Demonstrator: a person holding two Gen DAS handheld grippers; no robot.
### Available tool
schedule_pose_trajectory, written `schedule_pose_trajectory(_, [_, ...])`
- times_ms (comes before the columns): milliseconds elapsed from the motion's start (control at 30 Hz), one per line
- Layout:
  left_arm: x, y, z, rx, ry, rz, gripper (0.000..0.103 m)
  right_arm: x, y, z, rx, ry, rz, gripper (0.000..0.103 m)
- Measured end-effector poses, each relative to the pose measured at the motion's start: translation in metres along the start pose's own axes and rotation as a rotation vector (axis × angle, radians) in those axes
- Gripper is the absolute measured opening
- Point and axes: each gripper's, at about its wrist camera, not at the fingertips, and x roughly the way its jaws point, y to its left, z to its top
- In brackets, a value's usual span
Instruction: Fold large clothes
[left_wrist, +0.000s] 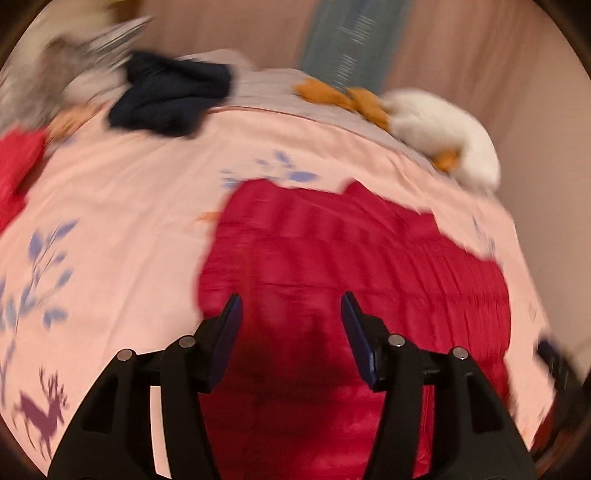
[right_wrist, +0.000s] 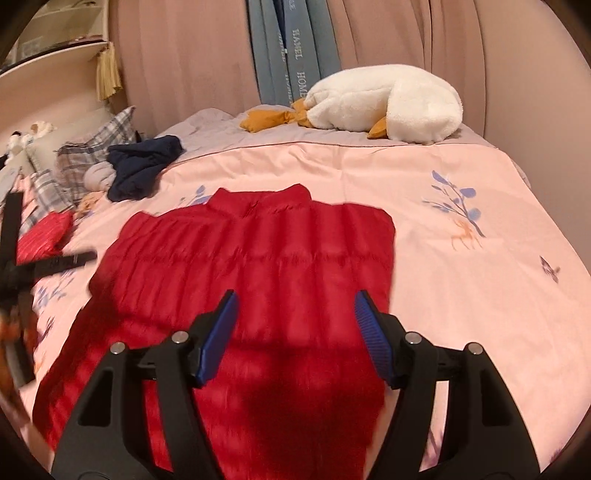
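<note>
1. Left wrist view (blurred): left gripper (left_wrist: 291, 306) is spread open, nothing between the fingers, hovering over the near part of the red puffer jacket (left_wrist: 354, 258).
2. The jacket lies flat on the pink bedspread (left_wrist: 122, 206), straight ahead of and under the gripper, and runs to the gripper's right toward the bed's right edge. Collar end points at the far side of the bed.
3. Bare bedspread to the left of the jacket gives open room that side. Far off: a dark blue garment (left_wrist: 170, 96) near the far left, a white goose plush (left_wrist: 443, 129) at the far right corner, both well apart from the jacket.
4. Right wrist view: right gripper (right_wrist: 295, 306) is also released wide, holding nothing, above the jacket's (right_wrist: 258, 258) near half.
5. The jacket's long axis runs from the near edge of the bed away to the collar at the far end. Its right side edge is a straight line, just right of the gripper's right finger. The left side spreads wider toward the bed's left edge.
6. The other gripper's black frame shows at the left edge of this view, near the jacket's left side, so the left arm looks nearer that side and the right arm nearer the straight right edge.
7. Wide bare bedspread (right_wrist: 461, 295) right of the jacket. A red item (right_wrist: 44, 236), the dark blue garment (right_wrist: 144, 166) and plaid pillows (right_wrist: 92, 155) crowd the left side of the bed.
8. Judgement: a fold across the jacket has room. The left clutter is the tight side.
</note>
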Motion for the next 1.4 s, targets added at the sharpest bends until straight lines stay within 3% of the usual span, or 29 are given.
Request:
schedule_pose_trajectory(167, [0.044,-0.028,-0.003,0.105,0.065,0.039,0.056,0.06,0.013,0.02,-0.039,0.06,-0.063,0.063])
schedule_pose_trajectory(233, [0.063,-0.032,-0.008,0.151,0.099,0.08,0.056,0.083,0.013,0.017,-0.044,0.117,-0.087,0.063])
schedule_pose_trajectory(367, [0.078,-0.032,-0.015,0.185,0.124,0.09,0.058,0.116,0.005,-0.001,-0.022,0.196,-0.1,0.064])
schedule_pose_trajectory(567, [0.082,-0.031,-0.016,0.2,0.133,0.097,0.059,0.11,0.006,0.007,0.007,0.199,-0.117,0.062])
schedule_pose_trajectory(733, [0.081,-0.032,-0.016,0.197,0.132,0.094,0.059,0.078,0.039,0.016,-0.022,0.09,0.025,0.061])
schedule_pose_trajectory(833, [0.082,-0.033,-0.016,0.199,0.13,0.098,0.059,0.089,0.064,0.011,-0.097,0.122,0.035,0.061])
schedule_pose_trajectory(933, [0.082,-0.034,-0.016,0.201,0.131,0.099,0.059,0.117,0.076,-0.002,-0.145,0.204,-0.033,0.064])
schedule_pose_trajectory(1033, [0.083,-0.036,-0.017,0.211,0.134,0.107,0.059,0.125,0.078,-0.006,-0.155,0.221,-0.059,0.064])
schedule_pose_trajectory(1133, [0.081,-0.037,-0.017,0.203,0.136,0.119,0.06,0.116,0.077,-0.002,-0.119,0.226,-0.054,0.064])
schedule_pose_trajectory(1300, [0.047,-0.028,-0.026,0.135,0.12,0.088,0.063,0.055,0.065,-0.01,-0.062,0.156,0.019,0.068])
schedule_pose_trajectory(1400, [0.014,-0.023,-0.042,0.157,0.088,0.093,0.082,0.011,0.052,-0.028,-0.037,0.142,0.053,0.073])
